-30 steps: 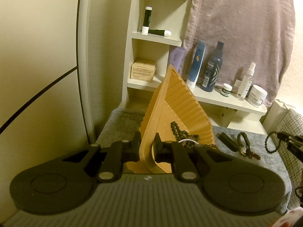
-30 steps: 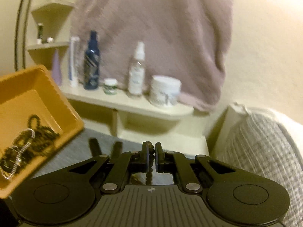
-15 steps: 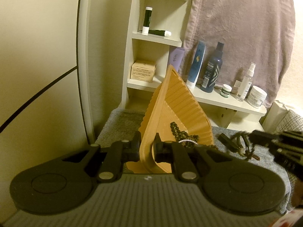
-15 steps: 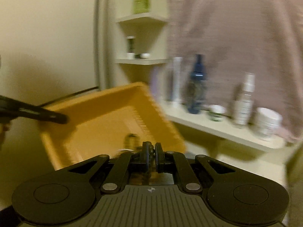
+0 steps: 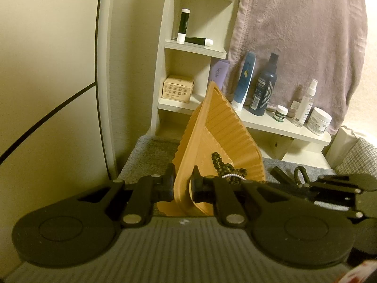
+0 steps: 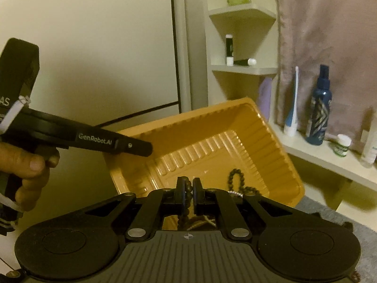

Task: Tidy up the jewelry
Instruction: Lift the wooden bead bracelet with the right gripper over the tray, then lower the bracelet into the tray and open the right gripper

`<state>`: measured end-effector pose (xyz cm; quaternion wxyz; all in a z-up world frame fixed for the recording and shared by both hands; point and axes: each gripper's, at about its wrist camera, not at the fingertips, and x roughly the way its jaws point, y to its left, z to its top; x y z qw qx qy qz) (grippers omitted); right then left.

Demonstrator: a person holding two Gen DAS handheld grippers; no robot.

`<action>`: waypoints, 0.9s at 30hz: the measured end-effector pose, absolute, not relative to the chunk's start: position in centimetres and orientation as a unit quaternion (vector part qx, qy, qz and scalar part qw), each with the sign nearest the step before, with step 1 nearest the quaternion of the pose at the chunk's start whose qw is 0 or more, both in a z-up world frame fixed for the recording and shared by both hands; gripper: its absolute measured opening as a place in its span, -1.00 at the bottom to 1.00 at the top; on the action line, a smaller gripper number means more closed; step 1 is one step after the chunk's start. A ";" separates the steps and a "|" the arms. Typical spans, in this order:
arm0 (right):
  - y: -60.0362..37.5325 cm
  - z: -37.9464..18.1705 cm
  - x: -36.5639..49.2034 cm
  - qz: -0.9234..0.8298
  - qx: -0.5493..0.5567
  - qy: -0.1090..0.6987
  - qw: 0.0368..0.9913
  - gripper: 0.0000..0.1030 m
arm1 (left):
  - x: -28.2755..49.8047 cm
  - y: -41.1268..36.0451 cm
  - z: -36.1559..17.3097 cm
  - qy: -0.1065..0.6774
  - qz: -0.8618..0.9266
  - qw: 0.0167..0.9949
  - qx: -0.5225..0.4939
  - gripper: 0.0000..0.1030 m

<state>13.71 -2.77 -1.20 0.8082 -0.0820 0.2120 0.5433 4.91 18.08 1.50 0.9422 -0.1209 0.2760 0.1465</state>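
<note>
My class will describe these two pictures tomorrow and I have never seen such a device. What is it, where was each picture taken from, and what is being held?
There is no robot here: a person holds a two-finger tool in each hand, each with a wide-angle camera looking along its fingers.

In the left camera's picture, the left hand-held gripper is shut on the rim of an orange plastic tray, tilting it above a grey towel.

In the right camera's picture, the right hand-held gripper is shut on a dark bead strand over the tray. More dark beads lie inside.

Behind stand shelves with bottles and jars. A dark looped item lies on the towel.
</note>
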 end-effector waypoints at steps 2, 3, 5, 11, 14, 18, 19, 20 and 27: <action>-2.7 -1.6 13.8 0.545 -0.084 0.221 0.804 -0.88 | 4.9 18.1 1.5 0.276 0.147 0.942 -0.121 -0.78; -2.6 -1.8 13.8 0.546 -0.085 0.226 0.802 -0.88 | 4.9 18.1 1.5 0.276 0.146 0.942 -0.121 -0.78; -2.6 -2.2 13.9 0.547 -0.086 0.234 0.799 -0.88 | 4.9 18.1 1.5 0.276 0.147 0.942 -0.121 -0.78; -2.5 -3.0 13.9 0.547 -0.085 0.243 0.797 -0.88 | 4.9 18.1 1.5 0.276 0.147 0.942 -0.121 -0.78; -2.4 -3.1 14.0 0.546 -0.082 0.245 0.797 -0.87 | 4.9 18.1 1.5 0.276 0.147 0.942 -0.121 -0.78; -2.6 -3.2 14.2 0.538 -0.078 0.244 0.803 -0.50 | 4.9 18.2 1.5 0.276 0.146 0.942 -0.123 -0.78; -2.9 -3.1 14.3 0.534 -0.074 0.244 0.806 -0.32 | 4.9 18.1 1.5 0.276 0.146 0.942 -0.122 -0.78; -3.4 -3.1 14.5 0.528 -0.067 0.243 0.811 -0.27 | 4.9 18.2 1.5 0.276 0.147 0.942 -0.123 -0.78; -8.2 -4.0 16.0 0.445 -0.031 0.258 0.857 -0.25 | 4.9 18.2 1.5 0.276 0.147 0.942 -0.123 -0.78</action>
